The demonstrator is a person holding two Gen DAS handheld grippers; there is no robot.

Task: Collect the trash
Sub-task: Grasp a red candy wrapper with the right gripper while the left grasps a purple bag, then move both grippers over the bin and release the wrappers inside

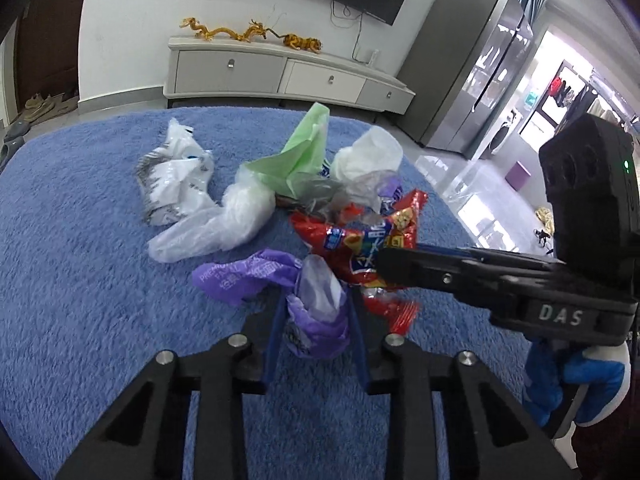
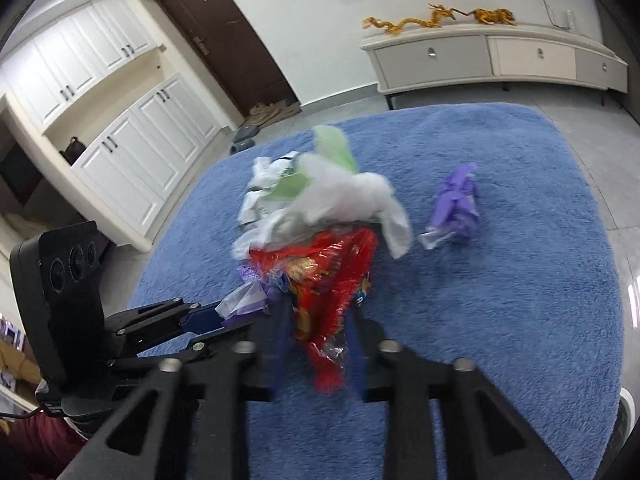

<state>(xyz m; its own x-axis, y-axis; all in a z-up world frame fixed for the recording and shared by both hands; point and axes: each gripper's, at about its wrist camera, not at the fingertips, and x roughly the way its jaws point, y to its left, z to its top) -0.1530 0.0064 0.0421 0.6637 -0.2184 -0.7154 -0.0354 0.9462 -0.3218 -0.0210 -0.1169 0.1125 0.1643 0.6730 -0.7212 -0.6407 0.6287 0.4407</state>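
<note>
Left wrist view: left gripper (image 1: 316,312) clamped on a purple wrapper (image 1: 316,320), blue pads pressing both sides of it, clear film poking up between them. Right gripper (image 1: 384,268) reaching in from the right edge, tips closed on a red snack bag (image 1: 360,240). Held by a blue-and-white gloved hand (image 1: 576,380). Behind, heaped near the middle of a blue rug (image 1: 80,280): a clear bag (image 1: 224,224), a white printed bag (image 1: 176,180), a green bag (image 1: 300,152), another whitish bag (image 1: 368,156). All touching or overlapping except the white printed one, just beside the heap on its left.

Right wrist view, blurred: right gripper (image 2: 320,320) pinched on the red snack bag (image 2: 324,280), which hangs down between the fingers. Left gripper (image 2: 236,312) entering from the left edge, gripping the purple wrapper (image 2: 248,300). Second purple wrapper (image 2: 456,208) lying alone on the rug (image 2: 520,280), well apart from the heap, toward the right edge. White and green bags (image 2: 340,192) piled behind the red one.
</note>
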